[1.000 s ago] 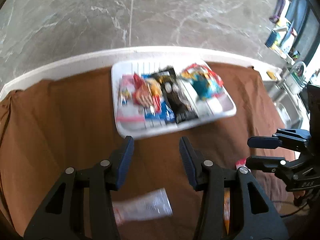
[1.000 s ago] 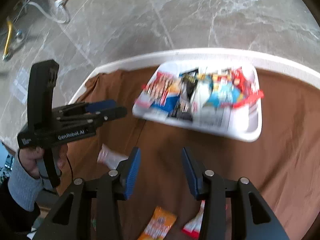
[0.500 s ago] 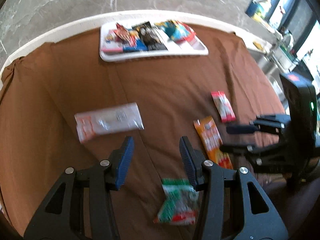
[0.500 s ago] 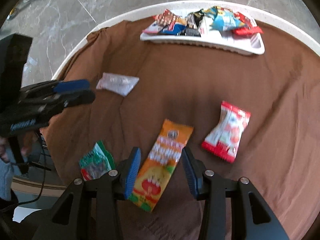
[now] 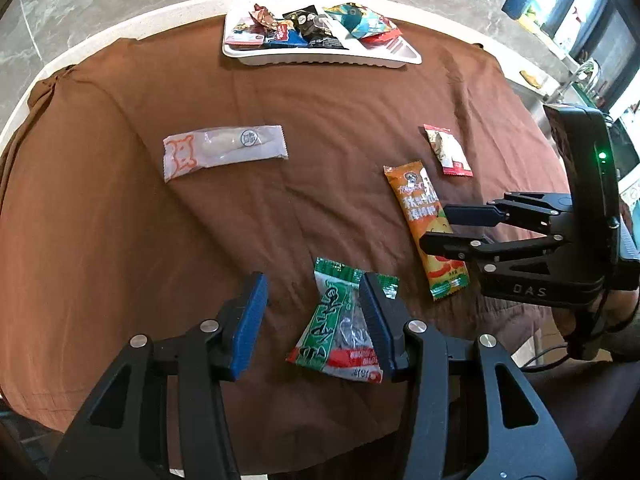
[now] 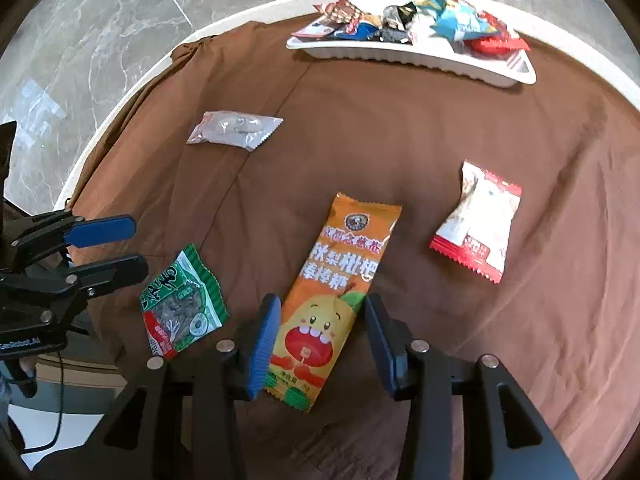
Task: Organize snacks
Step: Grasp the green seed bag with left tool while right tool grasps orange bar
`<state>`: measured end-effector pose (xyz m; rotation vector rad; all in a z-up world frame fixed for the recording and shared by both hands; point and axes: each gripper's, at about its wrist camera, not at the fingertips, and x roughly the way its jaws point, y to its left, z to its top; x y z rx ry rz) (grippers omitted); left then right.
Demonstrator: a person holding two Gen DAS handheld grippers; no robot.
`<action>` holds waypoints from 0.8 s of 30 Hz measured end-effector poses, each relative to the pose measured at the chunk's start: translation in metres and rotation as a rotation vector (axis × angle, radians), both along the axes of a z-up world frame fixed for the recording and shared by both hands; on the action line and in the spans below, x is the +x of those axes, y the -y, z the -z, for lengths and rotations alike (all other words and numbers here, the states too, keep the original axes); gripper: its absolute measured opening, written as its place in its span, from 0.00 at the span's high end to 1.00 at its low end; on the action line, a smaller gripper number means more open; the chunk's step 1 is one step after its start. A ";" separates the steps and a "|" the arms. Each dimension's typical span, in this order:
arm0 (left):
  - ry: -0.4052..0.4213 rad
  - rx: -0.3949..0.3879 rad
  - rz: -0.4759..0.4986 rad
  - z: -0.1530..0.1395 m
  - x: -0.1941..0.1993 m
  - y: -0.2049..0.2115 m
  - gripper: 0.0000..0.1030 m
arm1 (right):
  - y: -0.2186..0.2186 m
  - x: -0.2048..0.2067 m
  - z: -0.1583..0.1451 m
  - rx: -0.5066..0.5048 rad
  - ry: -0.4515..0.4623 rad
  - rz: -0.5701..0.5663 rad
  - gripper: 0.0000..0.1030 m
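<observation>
The left gripper [image 5: 312, 308] hung just above the brown cloth [image 5: 120, 240] with its jaws spread and nothing pinched; the green packet [image 5: 340, 328] lay flat beneath them, nearer the right-hand pad, so the tool seemed lined up to close on it. The right gripper [image 6: 316, 332] was likewise spread and empty, its pads standing either side of the lower end of the orange packet [image 6: 340, 284], which lay lengthwise between them, apparently the reason that hand was set there. Neither tool's pads pressed on a wrapper. Each gripper straddled a different snack, probably so that both could be lifted at once.

Four loose packets lay on the cloth: one green, one orange, one red-and-white packet [image 6: 476, 220] just beyond the orange one, and one pale translucent packet [image 5: 224, 150] well apart on the other side. At the far edge of the round table [image 5: 120, 36] sat one white tray [image 5: 320, 58], already heaped with overlapping wrappers, too jumbled to count surely; it looked to be where the loose four belonged
</observation>
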<state>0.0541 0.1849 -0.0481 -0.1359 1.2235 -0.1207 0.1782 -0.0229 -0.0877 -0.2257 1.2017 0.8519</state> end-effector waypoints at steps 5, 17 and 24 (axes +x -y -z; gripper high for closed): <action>-0.009 -0.022 0.074 0.008 0.004 -0.001 0.54 | -0.008 -0.003 0.000 -0.034 0.034 0.010 0.54; -0.067 -0.040 0.314 0.030 0.008 0.015 0.53 | -0.017 -0.012 0.002 -0.085 0.105 0.012 0.72; -0.074 0.040 0.414 0.035 0.002 0.039 0.52 | -0.014 -0.011 0.001 -0.074 0.096 0.031 0.74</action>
